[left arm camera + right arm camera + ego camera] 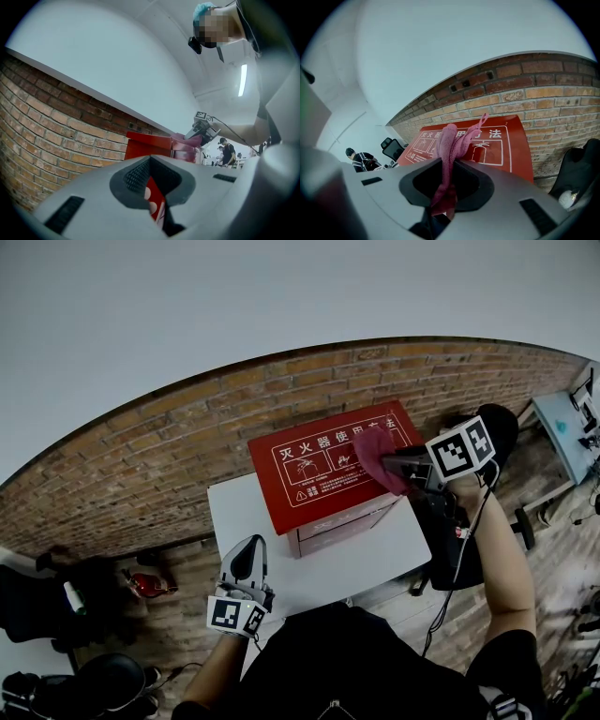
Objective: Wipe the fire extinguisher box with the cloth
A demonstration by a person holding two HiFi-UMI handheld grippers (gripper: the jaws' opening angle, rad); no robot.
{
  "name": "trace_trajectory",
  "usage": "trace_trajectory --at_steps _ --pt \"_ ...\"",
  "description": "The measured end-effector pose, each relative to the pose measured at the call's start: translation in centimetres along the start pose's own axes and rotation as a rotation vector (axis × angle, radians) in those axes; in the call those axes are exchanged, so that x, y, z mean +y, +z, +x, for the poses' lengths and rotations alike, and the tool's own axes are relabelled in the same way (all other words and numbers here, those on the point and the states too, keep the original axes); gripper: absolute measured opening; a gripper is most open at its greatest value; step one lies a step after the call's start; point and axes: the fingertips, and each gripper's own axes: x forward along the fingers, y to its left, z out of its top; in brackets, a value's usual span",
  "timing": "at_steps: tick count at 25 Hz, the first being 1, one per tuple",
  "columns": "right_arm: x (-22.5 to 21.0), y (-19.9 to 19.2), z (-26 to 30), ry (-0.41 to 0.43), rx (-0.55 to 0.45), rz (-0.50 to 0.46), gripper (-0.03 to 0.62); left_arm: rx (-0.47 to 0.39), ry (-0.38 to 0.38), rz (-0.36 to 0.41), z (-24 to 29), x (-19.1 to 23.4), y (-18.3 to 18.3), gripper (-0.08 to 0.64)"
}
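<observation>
- Fire extinguisher box (319, 474): red, with white print on its sloped lid. It stands toward the back of a white table (309, 573), with a brick wall (169, 456) behind it.
- Cloth (449, 140): pink and bunched, lying on the right part of the lid.
- Right gripper (449, 185): jaws clamped on the cloth, which hangs down through the hollow between them and trails forward onto the lid.
- Left gripper (247, 563): jaws drawn together with nothing between them. It is low over the table's near-left part, apart from the box.
- Head view only: the whole table outline, with a bare top in front of the box and a narrower bare strip to its left. The table's right corner lies below the right gripper.
- Left gripper view only: the box's red front seen past the jaws, and the cloth as a low mound on the lid under the other tool. A person (228, 152) stands far behind.
- Right gripper view only: the lid's printed panels close up, and the lid's far edge close to the bricks. A black chair (581, 168) is at the right.
</observation>
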Motion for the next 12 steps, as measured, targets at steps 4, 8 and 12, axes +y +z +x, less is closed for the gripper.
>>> trace_trajectory --at_steps 4,8,12 --pt "-1.2 -0.3 -0.9 -0.017 -0.011 0.011 0.075 -0.005 0.003 0.001 0.2 -0.4 0.1 0.038" --pt "-2.2 -0.5 -1.6 -0.029 -0.023 0.021 0.075 0.000 0.003 0.007 0.3 -0.7 -0.1 0.038" --pt "-3.0 -0.7 -2.4 -0.038 -0.031 0.026 0.075 -0.002 0.009 0.011 0.6 -1.0 0.1 0.038"
